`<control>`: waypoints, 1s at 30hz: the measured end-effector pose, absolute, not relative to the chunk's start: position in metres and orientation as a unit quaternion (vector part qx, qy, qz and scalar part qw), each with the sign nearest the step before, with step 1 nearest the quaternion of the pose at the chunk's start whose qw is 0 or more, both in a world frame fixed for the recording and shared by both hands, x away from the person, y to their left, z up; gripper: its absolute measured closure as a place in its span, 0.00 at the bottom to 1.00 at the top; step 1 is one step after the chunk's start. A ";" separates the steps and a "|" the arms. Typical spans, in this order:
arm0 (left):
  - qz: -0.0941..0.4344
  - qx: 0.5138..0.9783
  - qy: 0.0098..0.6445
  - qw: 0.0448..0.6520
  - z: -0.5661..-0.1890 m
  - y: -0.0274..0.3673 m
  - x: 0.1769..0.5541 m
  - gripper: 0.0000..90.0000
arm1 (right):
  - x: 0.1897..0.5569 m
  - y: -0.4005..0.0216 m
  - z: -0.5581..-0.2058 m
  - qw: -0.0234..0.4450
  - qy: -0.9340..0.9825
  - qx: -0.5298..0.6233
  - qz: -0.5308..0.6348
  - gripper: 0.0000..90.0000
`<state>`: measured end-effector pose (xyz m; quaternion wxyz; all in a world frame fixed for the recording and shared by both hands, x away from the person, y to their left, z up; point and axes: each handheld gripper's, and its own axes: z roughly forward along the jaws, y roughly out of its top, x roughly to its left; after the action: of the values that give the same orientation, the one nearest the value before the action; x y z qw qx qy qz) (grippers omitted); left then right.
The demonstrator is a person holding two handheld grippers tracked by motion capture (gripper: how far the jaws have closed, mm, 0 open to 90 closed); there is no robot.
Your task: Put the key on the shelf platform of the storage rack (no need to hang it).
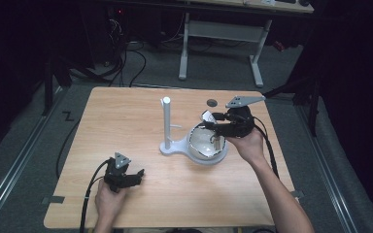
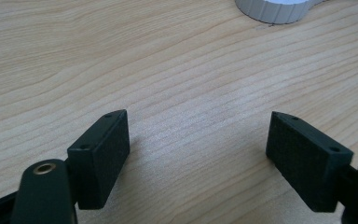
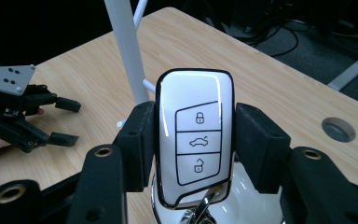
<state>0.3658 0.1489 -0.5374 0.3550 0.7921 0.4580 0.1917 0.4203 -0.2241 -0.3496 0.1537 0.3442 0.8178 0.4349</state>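
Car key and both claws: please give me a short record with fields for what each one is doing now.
car key: white, three buttons, upright, above the white dish
right claw: shut on the car key, pads on both sides
left claw: open, nothing between the jaws, low over the table
stand: white post, upright, beside the dish

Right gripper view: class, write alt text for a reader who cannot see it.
A white car key fob with three buttons is clamped upright between the right gripper's black jaws, above a white bowl. Behind stand a white post and the wooden table, with the left gripper open at the far left.
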 end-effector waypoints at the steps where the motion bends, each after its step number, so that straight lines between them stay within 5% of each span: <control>1: 0.192 0.792 0.458 0.355 -0.537 0.149 0.366 0.24 | 0.422 -0.222 -0.352 0.155 0.818 0.343 0.435 0.56; 30: 0.192 0.792 0.458 0.354 -0.537 0.149 0.366 0.25 | 0.435 -0.231 -0.410 0.146 0.827 0.375 0.392 0.56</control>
<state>0.3657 0.1486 -0.5374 0.3544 0.7924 0.4577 0.1925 0.4351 -0.2314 -0.4100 0.1463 0.3751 0.8271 0.3923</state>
